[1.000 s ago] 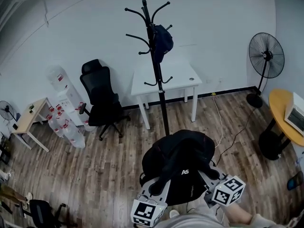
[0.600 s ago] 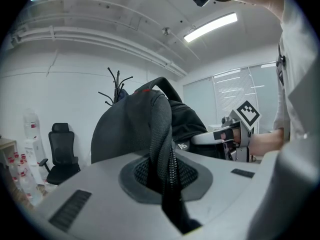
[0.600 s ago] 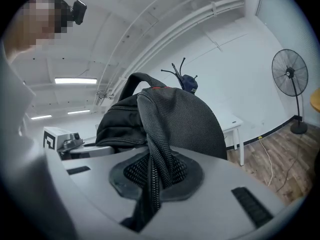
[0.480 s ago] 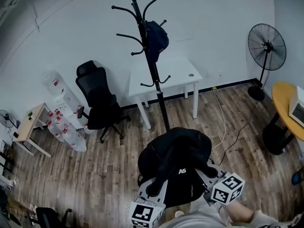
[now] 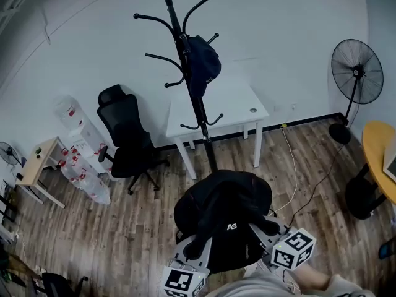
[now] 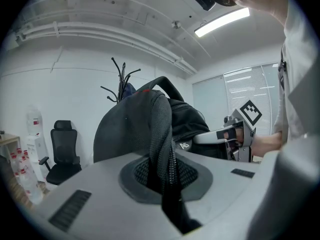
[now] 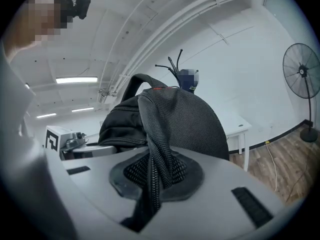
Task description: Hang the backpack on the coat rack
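A black backpack hangs in the air between my two grippers, low in the head view. My left gripper is shut on one mesh shoulder strap, which runs up from its jaws to the bag. The other mesh strap is pinched in my right gripper. Beyond the bag stands the black coat rack, upright on the wooden floor, with a dark bag on one of its upper hooks. The rack's top shows over the backpack in the left gripper view, and the same top in the right gripper view.
A white table stands against the wall behind the rack. A black office chair and water bottles are to the left. A standing fan, a yellow round table and a floor cable are to the right.
Both grippers have carried the backpack forward toward the coat rack. The rack now stands a little further left and looks nearer in the head view. Both grips are unchanged.
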